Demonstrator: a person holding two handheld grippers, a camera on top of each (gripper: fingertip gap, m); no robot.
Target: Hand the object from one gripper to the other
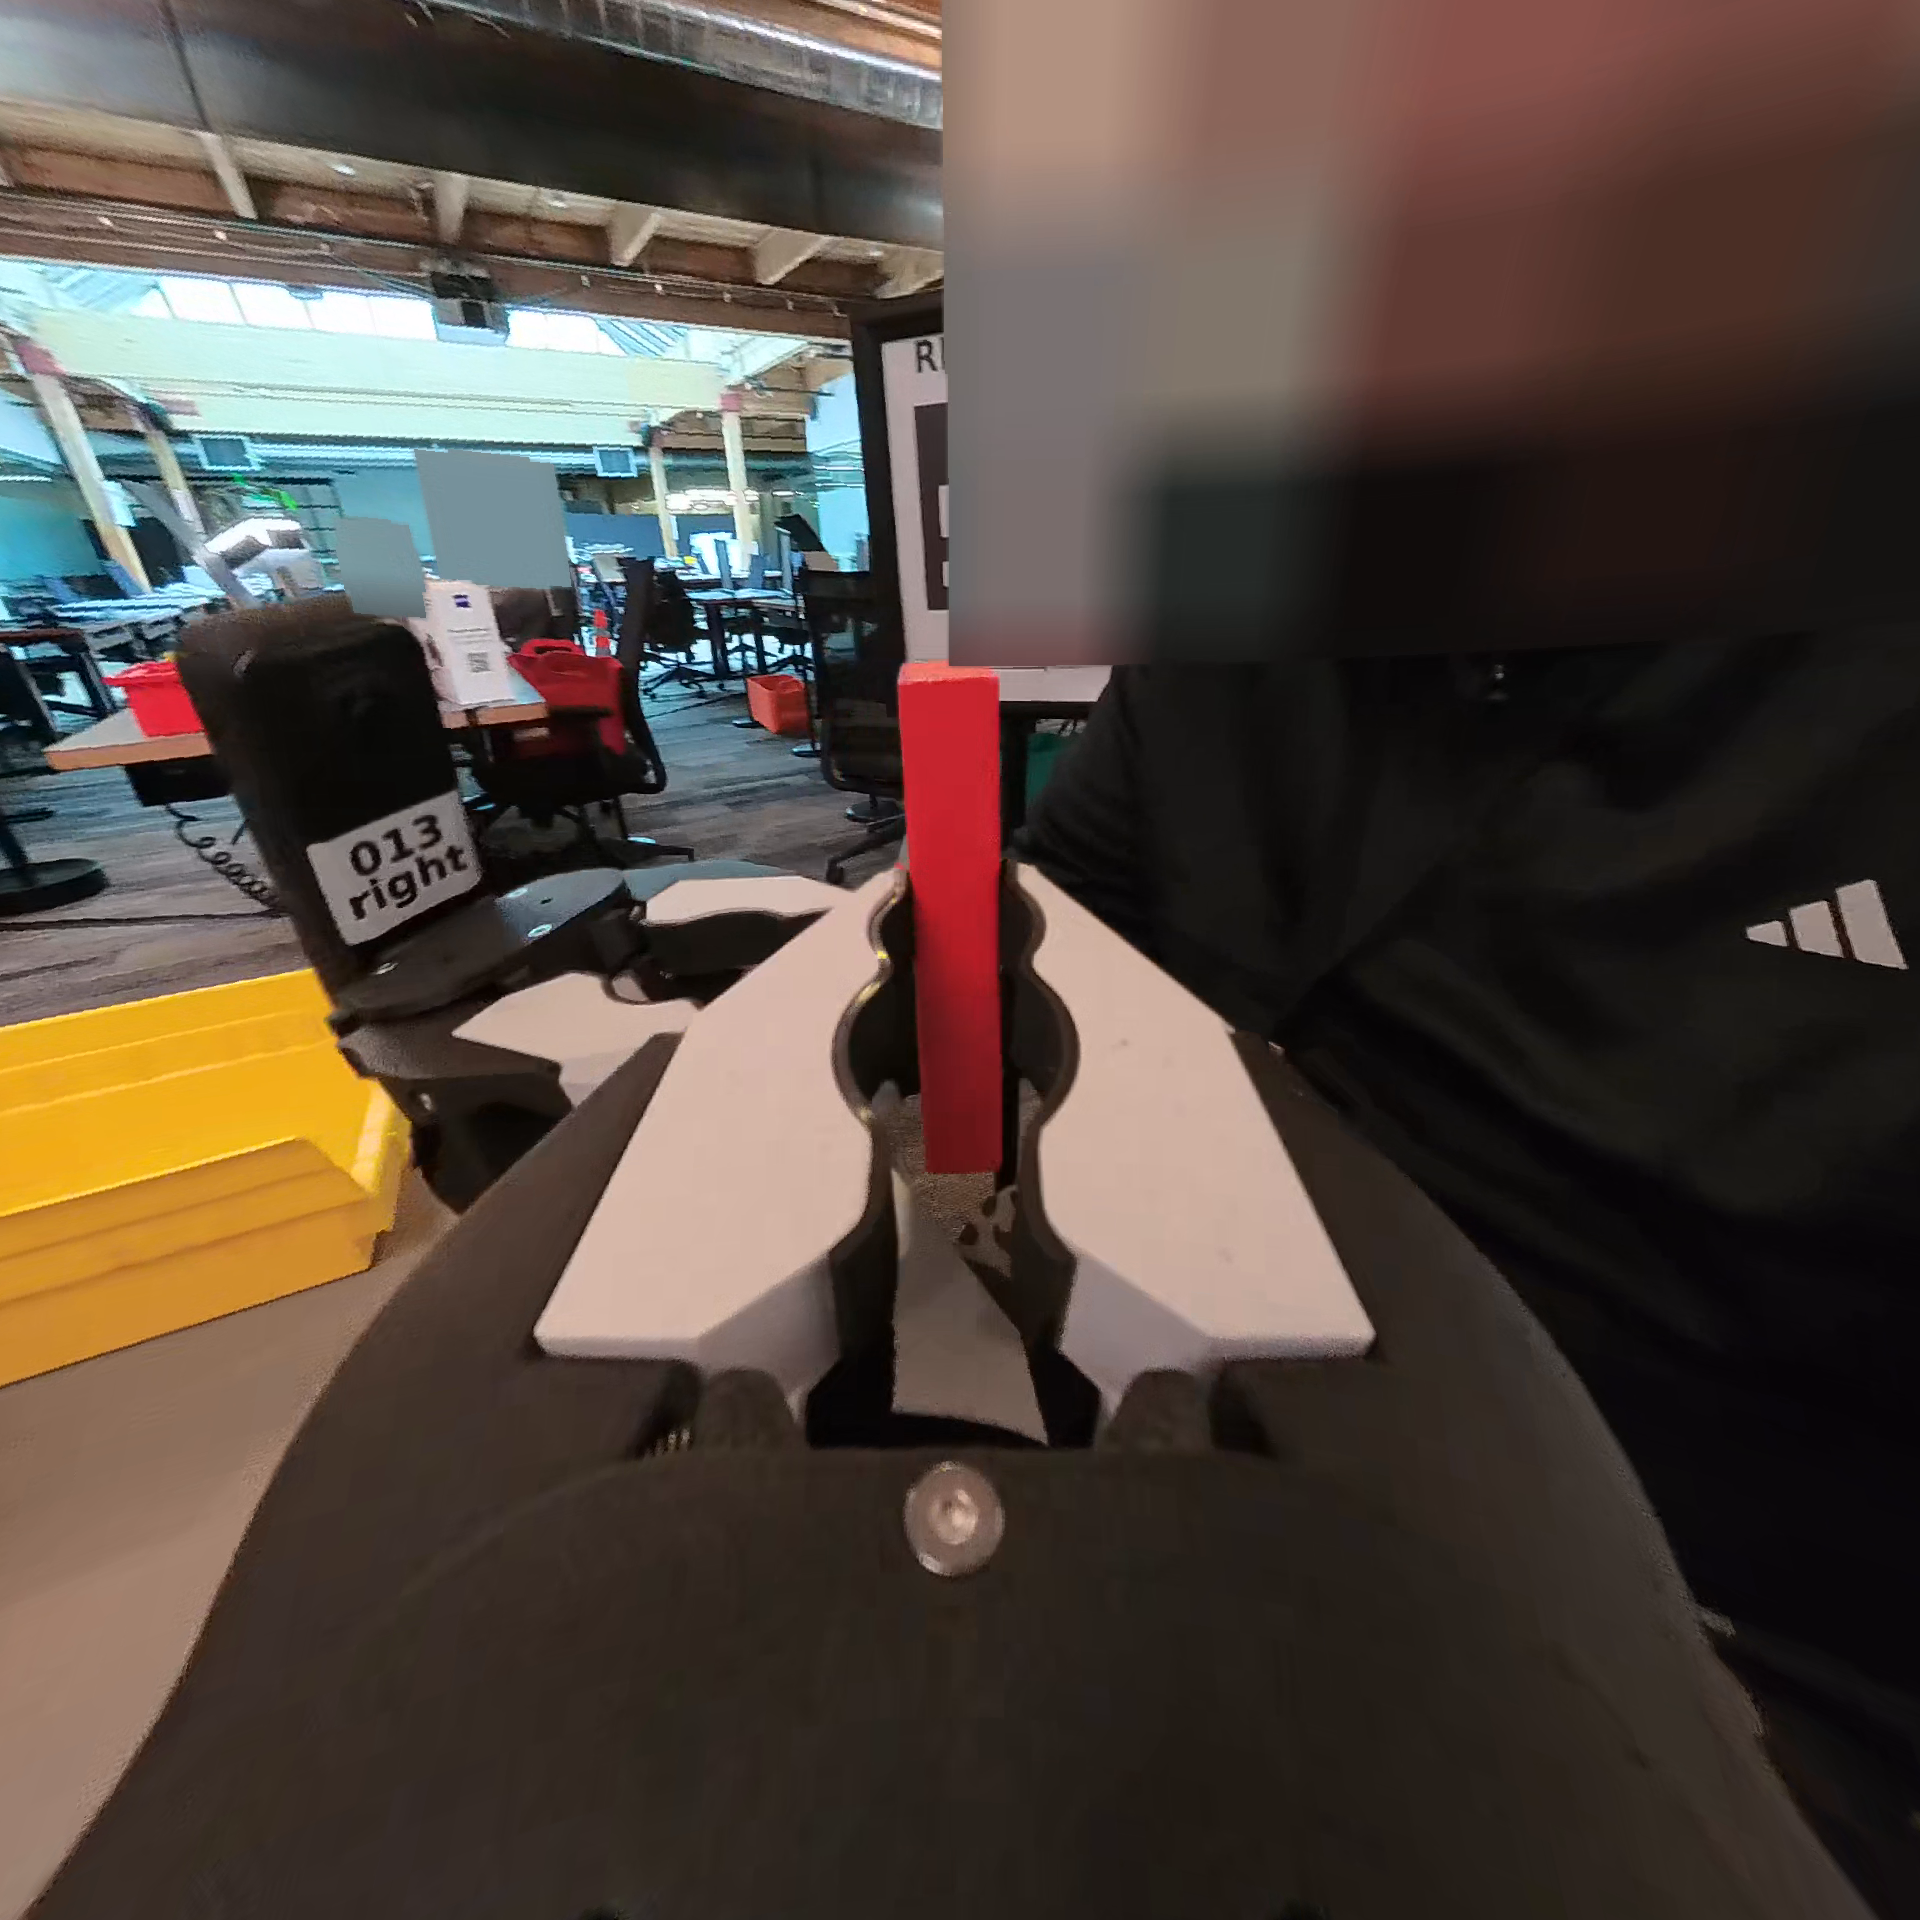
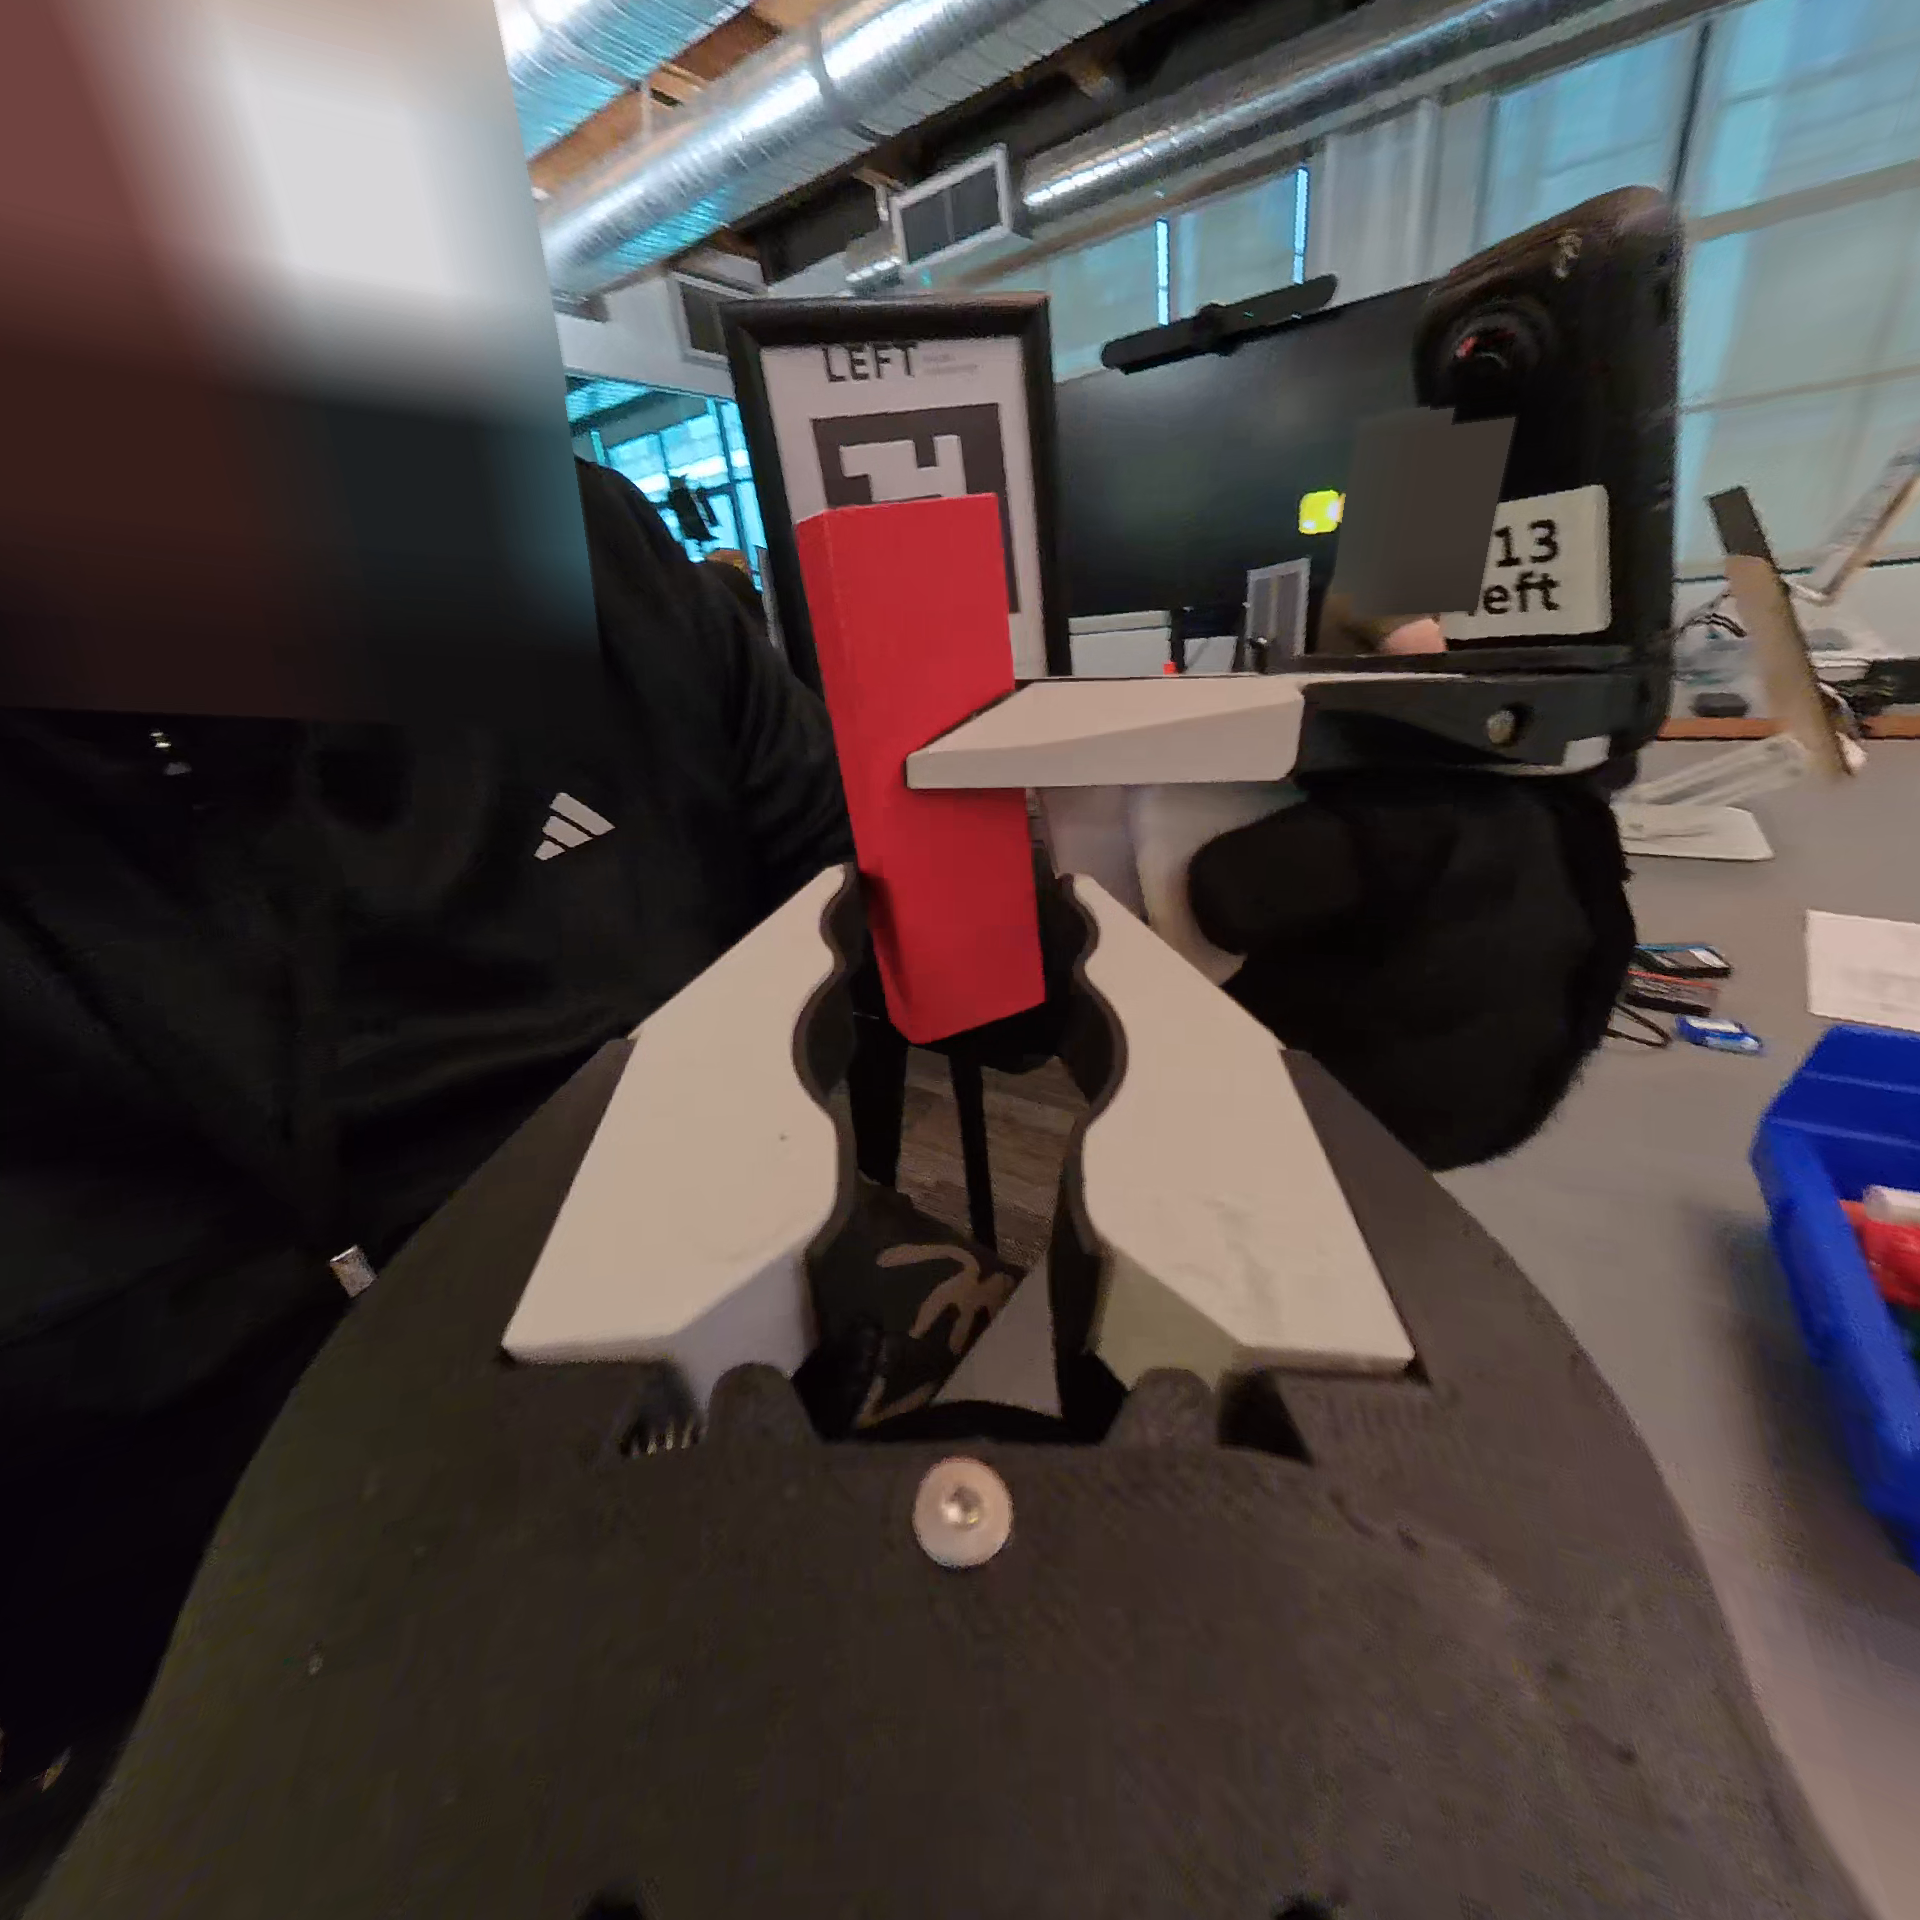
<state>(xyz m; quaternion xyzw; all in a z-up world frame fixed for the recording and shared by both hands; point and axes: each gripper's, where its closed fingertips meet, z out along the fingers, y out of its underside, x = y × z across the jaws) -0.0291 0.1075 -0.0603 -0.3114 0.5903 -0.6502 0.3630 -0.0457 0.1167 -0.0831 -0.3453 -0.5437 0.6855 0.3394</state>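
Bright daylight from windows; wide-angle edges warped, blurred.

Yellow bins [image 1: 177, 1132] crowd left; person's torso [image 1: 1507, 1039] blocks right, prob.

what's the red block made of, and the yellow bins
Red block: probably painted wood or plastic; matte, even colour, crisp square edges, no visible grain. Yellow bins: looks like moulded plastic; smooth, slightly glossy, with stepped rims.

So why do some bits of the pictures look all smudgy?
Left wrist view: the red block looks sharp, the person beside it is patched over. Right wrist view: the blue bin at the edge is smeared and stretched by the wide lens.
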